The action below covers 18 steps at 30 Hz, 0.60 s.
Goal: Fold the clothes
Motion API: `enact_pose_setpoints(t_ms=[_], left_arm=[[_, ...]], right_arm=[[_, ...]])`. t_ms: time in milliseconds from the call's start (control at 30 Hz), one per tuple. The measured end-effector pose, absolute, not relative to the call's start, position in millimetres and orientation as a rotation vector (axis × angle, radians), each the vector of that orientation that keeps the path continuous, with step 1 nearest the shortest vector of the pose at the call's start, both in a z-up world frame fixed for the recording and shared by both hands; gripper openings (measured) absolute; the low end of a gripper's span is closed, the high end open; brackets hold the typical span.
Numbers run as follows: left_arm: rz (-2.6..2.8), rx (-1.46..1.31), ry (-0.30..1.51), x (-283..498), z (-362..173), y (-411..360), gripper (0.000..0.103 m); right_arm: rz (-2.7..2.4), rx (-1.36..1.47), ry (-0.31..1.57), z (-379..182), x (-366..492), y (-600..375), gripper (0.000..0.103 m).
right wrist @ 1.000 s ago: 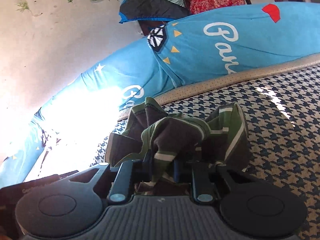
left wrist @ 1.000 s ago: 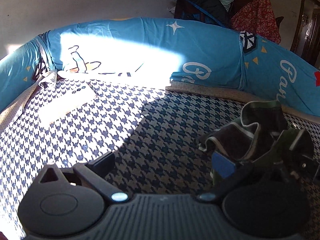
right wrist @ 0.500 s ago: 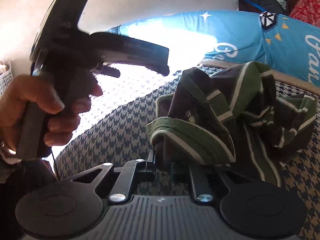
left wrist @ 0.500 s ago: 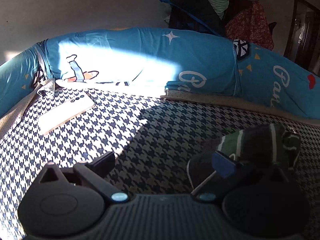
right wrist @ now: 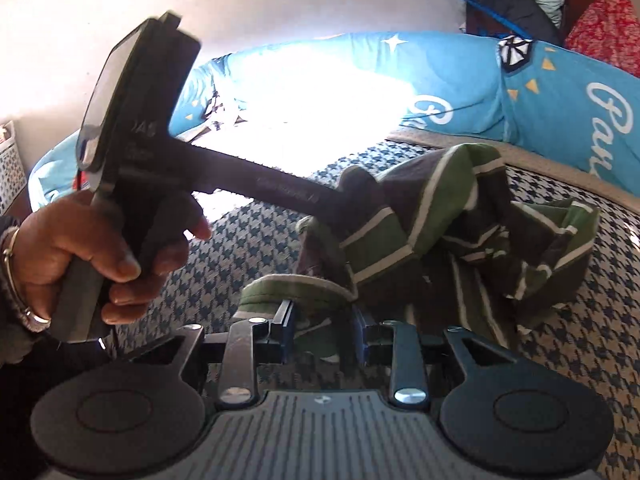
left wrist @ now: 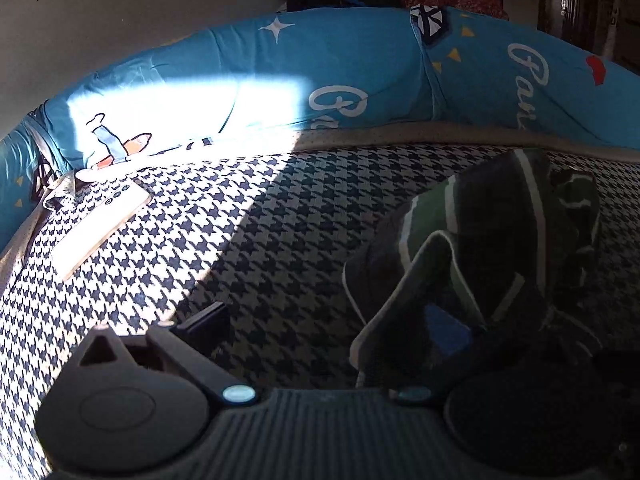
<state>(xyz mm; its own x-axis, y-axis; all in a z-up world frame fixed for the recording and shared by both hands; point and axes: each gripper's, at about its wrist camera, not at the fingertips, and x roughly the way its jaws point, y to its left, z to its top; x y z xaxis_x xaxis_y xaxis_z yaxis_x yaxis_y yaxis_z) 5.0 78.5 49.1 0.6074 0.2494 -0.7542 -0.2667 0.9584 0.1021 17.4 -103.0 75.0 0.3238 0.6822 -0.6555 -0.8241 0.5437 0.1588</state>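
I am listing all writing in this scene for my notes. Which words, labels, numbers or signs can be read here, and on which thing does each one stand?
"Pau", white script, cut off by the picture edge: on the blue bolster cushion.
A second white script word on the same cushion: partly hidden, not readable.
Embossed marks on the left gripper, seen in the right wrist view: too blurred to read.
Striped garment: no text visible.

The left gripper (left wrist: pixel 326 318) stood wide open above the houndstooth bed (left wrist: pixel 280 232), its right finger against a crumpled green striped garment (left wrist: pixel 492 248); a white phone (left wrist: pixel 102 230) lay in sunlight.
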Motion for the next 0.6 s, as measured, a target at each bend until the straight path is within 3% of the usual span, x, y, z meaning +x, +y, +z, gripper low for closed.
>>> enact_pose_setpoints(t_ms=[367,600], left_arm=[[0.275,-0.051,0.966,6.5,24.7,79.7,0.103],[0.261,-0.015,0.997,2.7,14.2,75.8,0.103]], right_arm=[[0.621,0.064,0.811,85.9,77.3,-155.0,0.040],[0.654,0.235,0.803,92.3,91.3,-143.5,0.052]])
